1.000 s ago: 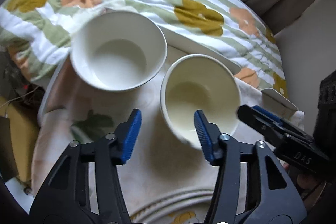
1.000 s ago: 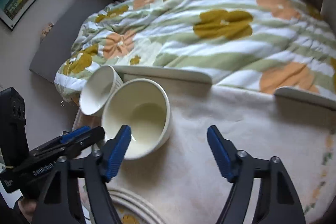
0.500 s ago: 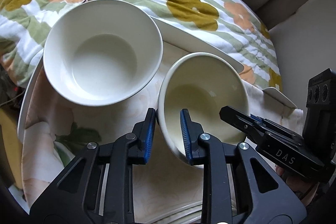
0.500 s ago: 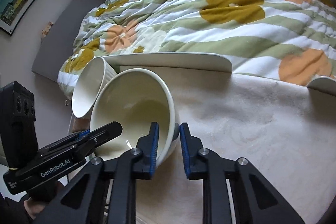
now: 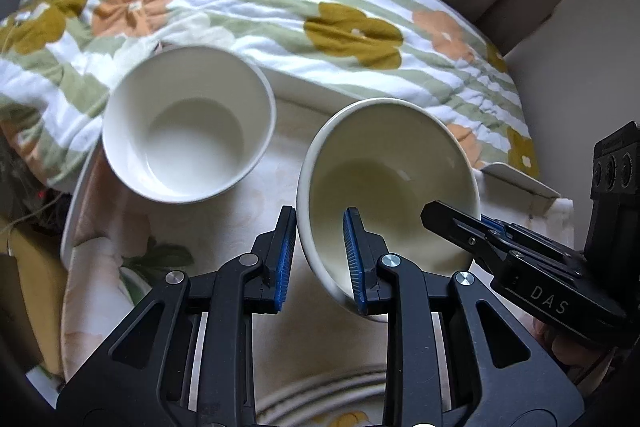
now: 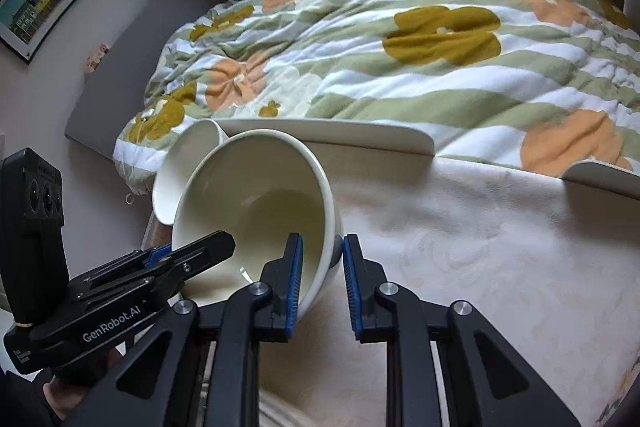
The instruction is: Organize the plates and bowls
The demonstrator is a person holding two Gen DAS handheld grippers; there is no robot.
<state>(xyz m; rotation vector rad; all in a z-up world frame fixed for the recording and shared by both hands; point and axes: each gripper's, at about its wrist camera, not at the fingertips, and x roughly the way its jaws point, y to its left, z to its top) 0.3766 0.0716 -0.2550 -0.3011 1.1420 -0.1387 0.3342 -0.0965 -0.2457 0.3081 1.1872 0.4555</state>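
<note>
You've got both tongs clamped on the cream bowl (image 5: 384, 187): left tongs (image 5: 320, 255) on its near-left rim, right tongs (image 6: 322, 279) on the opposite rim, bowl tilted on the cloth-covered surface (image 6: 500, 267). Judging by looks: glazed ceramic, rigid, slick, chip-prone, moderately heavy. Keep pads deep on the wall, lift level. White bowl (image 5: 188, 127) sits just beside; stack target probably.

Black tongs (image 5: 320, 255), blue pads (ribbed), silver screws

White "DAS" on the black plastic right gripper (image 5: 456, 223), lower right of frame, white "GenRobot.AI" on the black plastic left gripper (image 6: 196, 251), lower left (smaller print beneath unreadable)
</note>
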